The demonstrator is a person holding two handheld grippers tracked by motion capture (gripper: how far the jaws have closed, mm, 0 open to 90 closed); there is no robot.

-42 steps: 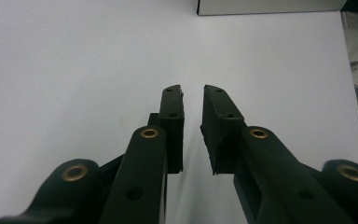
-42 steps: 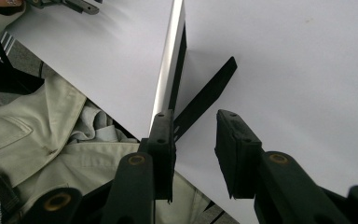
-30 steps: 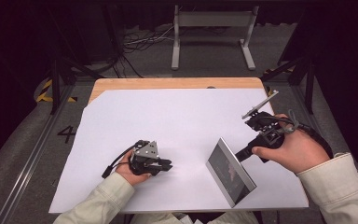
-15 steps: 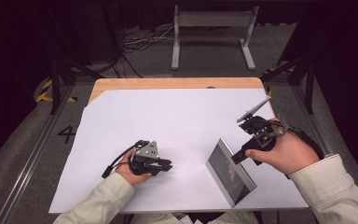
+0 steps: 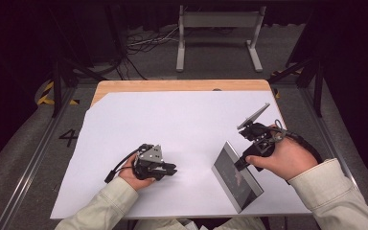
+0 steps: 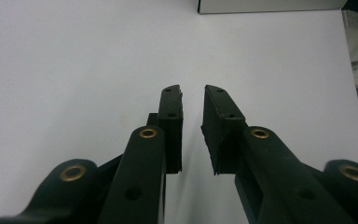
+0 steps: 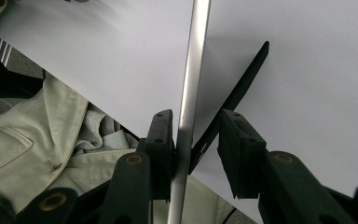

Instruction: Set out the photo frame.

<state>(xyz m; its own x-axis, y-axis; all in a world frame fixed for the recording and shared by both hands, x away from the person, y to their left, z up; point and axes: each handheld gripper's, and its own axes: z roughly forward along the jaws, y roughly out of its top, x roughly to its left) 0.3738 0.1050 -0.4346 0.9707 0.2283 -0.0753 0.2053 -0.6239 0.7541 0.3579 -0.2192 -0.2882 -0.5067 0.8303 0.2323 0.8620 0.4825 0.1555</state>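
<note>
High view first: on the white sheet [image 5: 182, 120] covering the desk [image 5: 172, 86], a slim framed panel [image 5: 235, 175], propped up at a slant, dark face toward the near side. Just right of the panel and above its upper edge, the right tool [image 5: 242, 162] in the right hand [image 5: 282, 158], reaching down onto that edge. Well to the left of the panel, low on the sheet, the left tool [image 5: 172, 168] in the left hand [image 5: 134, 175], tips pointing toward the panel. Left gripper view next: left tool [image 6: 192, 100] over bare white sheet, jaws parted by a narrow gap, nothing between them, gripping nothing. Far ahead at the top border, a pale straight-edged thing, too cut off to identify. Right gripper view last: right tool [image 7: 196, 135] straddling the panel [image 7: 193, 70], seen edge-on as a thin silver strip running up between the jaws. One pad [image 7: 163, 135] touching the strip, the other pad [image 7: 235, 144] clearly apart from it. Jaws just been closing around the panel, yet not clamped, so no grip. Behind the panel, leaning down to the sheet, its flat black stand [image 7: 237, 93]. Left of the panel, past the sheet's edge, a pale jacket [image 7: 37, 135].
</note>
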